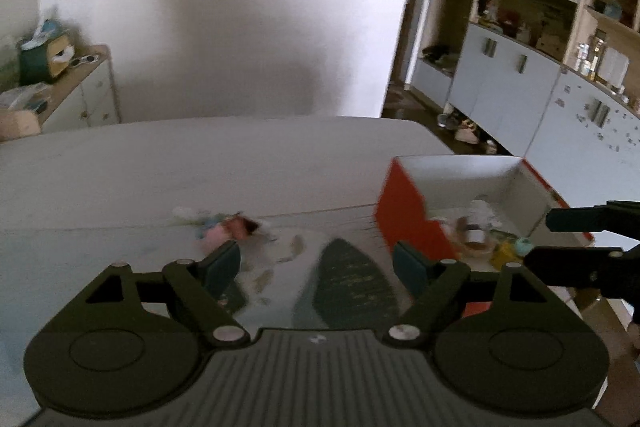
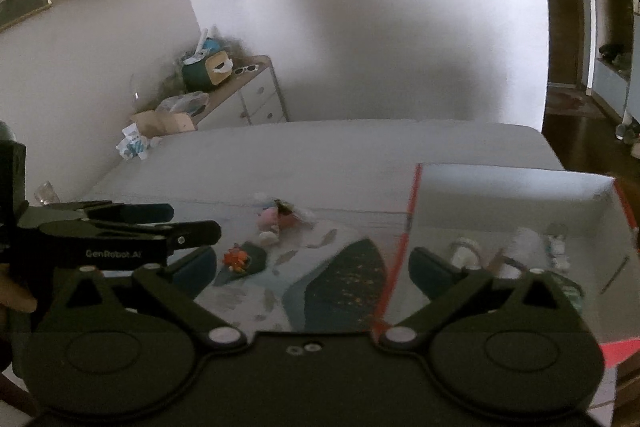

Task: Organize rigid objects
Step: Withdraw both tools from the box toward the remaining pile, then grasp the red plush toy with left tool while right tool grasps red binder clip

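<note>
A red-sided box with a white inside (image 1: 404, 215) (image 2: 516, 195) stands on the table at the right and holds several small items, among them a small bottle (image 1: 476, 223). A heap of small pink toys (image 1: 228, 227) (image 2: 276, 219) lies on the table beyond a patterned mat (image 1: 348, 279) (image 2: 340, 283). A small orange toy (image 2: 236, 258) lies on the mat. My left gripper (image 1: 318, 267) is open and empty above the mat. My right gripper (image 2: 312, 273) is open and empty, its right finger over the box.
The white table's far edge (image 2: 360, 125) runs in front of a white wall. A low cabinet with clutter (image 2: 240, 95) stands at the back left. Cupboards and shelves (image 1: 520, 59) line the right. Each gripper shows in the other's view at the side.
</note>
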Demonstrator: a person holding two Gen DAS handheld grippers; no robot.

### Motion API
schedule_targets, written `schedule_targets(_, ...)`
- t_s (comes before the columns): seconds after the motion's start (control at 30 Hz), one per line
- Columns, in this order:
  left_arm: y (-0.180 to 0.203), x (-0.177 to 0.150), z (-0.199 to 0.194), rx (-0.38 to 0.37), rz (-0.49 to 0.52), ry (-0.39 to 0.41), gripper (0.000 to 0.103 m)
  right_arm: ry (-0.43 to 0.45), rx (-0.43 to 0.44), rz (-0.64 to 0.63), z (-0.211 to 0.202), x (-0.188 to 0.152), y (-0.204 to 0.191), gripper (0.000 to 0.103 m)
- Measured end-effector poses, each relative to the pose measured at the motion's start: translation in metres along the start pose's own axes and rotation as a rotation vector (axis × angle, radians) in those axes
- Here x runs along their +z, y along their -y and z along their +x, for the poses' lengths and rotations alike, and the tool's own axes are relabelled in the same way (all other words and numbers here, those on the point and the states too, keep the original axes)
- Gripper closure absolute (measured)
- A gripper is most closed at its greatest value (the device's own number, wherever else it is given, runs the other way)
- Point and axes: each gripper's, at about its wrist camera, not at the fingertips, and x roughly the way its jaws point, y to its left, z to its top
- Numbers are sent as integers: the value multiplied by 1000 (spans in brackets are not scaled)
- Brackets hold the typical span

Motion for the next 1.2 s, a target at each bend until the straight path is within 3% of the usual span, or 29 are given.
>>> schedule_targets(0.57, -97, -31, 42, 74, -8, -51, 20, -80, -20, -39, 87, 12, -48, 1)
schedule_targets(0.93, -122, -47, 89, 39, -40, -118, 20, -133, -71, -82, 137, 19, -61, 2)
schedule_targets(1.2, -124, -53, 113, 23, -37, -121, 20, -162, -132, -85, 171, 26, -56, 6)
